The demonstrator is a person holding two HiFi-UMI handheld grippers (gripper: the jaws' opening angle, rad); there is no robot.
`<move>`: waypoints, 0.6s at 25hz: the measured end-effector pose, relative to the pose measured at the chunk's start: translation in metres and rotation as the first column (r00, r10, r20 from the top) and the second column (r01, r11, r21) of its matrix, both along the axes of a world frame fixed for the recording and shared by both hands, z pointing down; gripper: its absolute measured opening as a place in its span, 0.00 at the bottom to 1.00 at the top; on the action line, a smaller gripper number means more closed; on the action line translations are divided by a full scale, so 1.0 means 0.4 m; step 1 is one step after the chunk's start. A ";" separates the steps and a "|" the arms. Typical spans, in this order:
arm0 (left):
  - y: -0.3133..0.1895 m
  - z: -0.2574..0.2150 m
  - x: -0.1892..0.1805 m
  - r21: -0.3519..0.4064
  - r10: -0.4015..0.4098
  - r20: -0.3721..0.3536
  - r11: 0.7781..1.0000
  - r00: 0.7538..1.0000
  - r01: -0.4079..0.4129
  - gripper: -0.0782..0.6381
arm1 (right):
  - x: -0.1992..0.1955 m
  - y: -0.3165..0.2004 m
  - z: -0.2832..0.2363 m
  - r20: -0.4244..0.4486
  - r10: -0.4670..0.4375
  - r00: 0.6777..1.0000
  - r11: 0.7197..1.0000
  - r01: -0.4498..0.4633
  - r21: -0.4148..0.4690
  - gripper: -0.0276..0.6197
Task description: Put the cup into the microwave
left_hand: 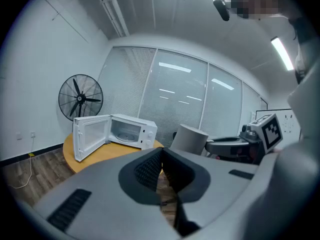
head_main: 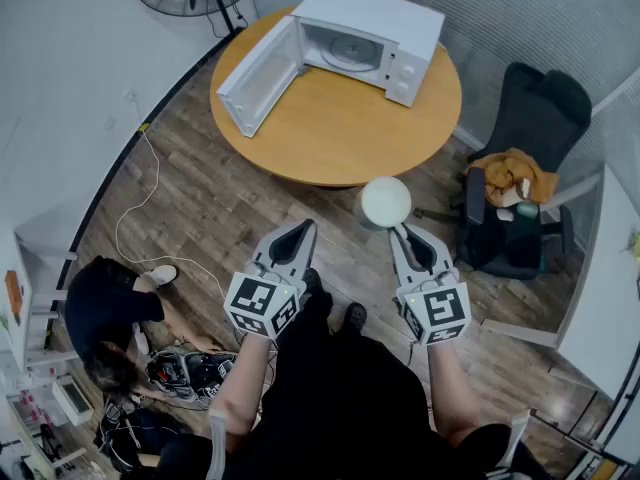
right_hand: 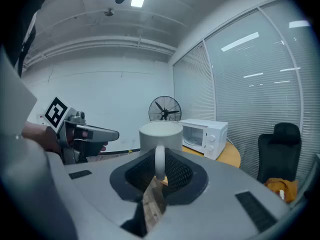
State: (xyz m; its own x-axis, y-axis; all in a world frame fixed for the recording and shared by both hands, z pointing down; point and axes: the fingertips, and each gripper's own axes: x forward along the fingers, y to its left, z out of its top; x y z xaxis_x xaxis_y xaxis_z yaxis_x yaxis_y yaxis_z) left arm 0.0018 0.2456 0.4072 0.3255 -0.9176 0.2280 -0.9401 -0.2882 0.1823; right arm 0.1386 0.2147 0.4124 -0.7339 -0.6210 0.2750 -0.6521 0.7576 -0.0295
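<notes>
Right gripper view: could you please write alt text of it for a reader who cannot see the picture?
The right claw is shut on the handle of a white cup, which it holds upright. Beyond the cup, an open white microwave stands on a wooden table, with a fan behind. The left claw shows at the left.

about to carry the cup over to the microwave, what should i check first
1. Grip: right gripper is closed on the handle of the cup: ok
2. Cup upright: ok
3. Microwave door open wide: ok
4. Cavity free: only the turntable shows inside: ok
5. Left gripper shut, empty, apart from the cup: ok
6. Cup at the microwave: not ok, it hangs over the floor, short of the table
</notes>
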 end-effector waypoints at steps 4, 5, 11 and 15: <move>0.065 0.005 0.051 -0.003 -0.015 -0.011 1.000 1.000 0.015 0.10 | 0.042 0.055 0.009 -0.003 -0.015 1.000 1.000 0.015 -0.001 0.13; 0.080 0.006 0.060 -0.005 -0.015 -0.011 1.000 1.000 0.015 0.10 | 0.048 0.069 0.010 -0.005 -0.017 1.000 1.000 0.017 -0.002 0.13; 0.131 0.011 0.091 -0.011 -0.023 -0.002 1.000 1.000 0.023 0.10 | 0.074 0.120 0.013 0.007 -0.019 1.000 1.000 0.019 0.000 0.13; 0.143 0.003 0.103 -0.001 -0.021 0.009 1.000 1.000 0.021 0.10 | 0.087 0.133 0.015 0.028 -0.012 1.000 1.000 0.012 -0.015 0.13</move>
State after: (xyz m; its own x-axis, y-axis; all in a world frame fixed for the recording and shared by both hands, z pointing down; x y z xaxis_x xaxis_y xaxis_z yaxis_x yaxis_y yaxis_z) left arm 0.0430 0.3028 0.4086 0.3036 -0.9241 0.2321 -0.9477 -0.2677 0.1737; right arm 0.1735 0.2679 0.4185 -0.7488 -0.6082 0.2636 -0.6419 0.7645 -0.0594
